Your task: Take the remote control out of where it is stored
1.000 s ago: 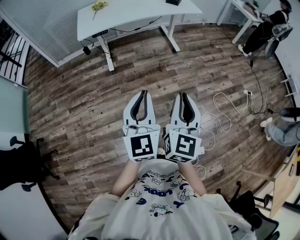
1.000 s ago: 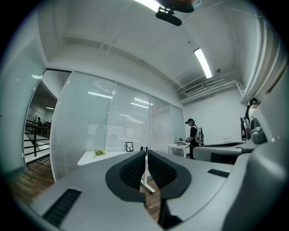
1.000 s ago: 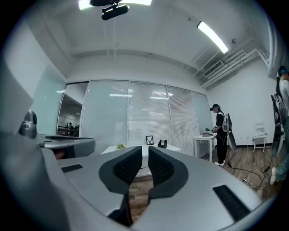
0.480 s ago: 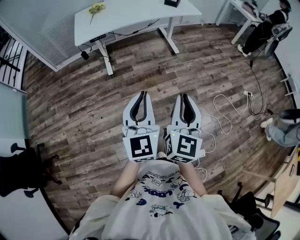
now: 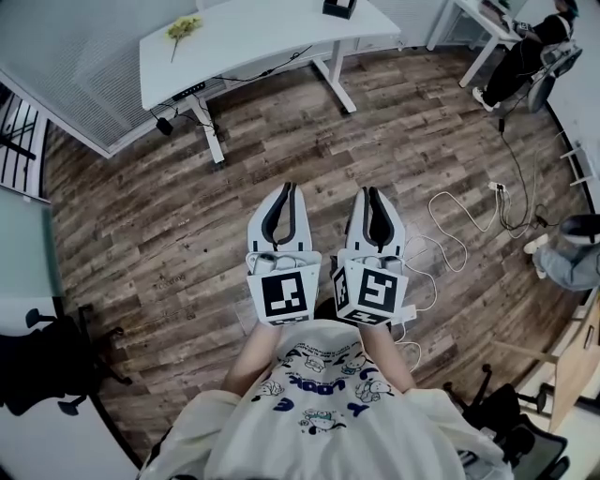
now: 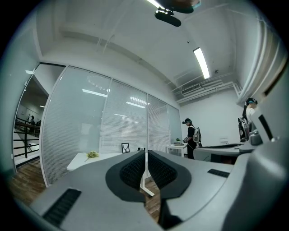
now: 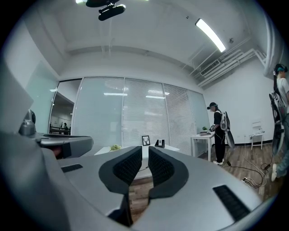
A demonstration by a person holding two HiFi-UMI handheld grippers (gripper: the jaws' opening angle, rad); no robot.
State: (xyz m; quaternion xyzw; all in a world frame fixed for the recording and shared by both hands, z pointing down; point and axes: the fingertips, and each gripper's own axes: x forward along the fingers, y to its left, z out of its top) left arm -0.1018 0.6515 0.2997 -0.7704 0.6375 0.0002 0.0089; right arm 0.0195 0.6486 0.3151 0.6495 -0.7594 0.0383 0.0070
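Remote control too small to pick out, small dark box [image 5: 337, 7] on the white desk [image 5: 262, 30] at your twelve o'clock, well apart from you, your left gripper [image 5: 288, 186] and right gripper [image 5: 367, 191] side by side, level, both clenched on nothing, above the wood floor [image 5: 141, 234].

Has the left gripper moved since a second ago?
Yes. The left gripper has advanced toward the white desk; the stretch of floor between them is shorter in the head view.
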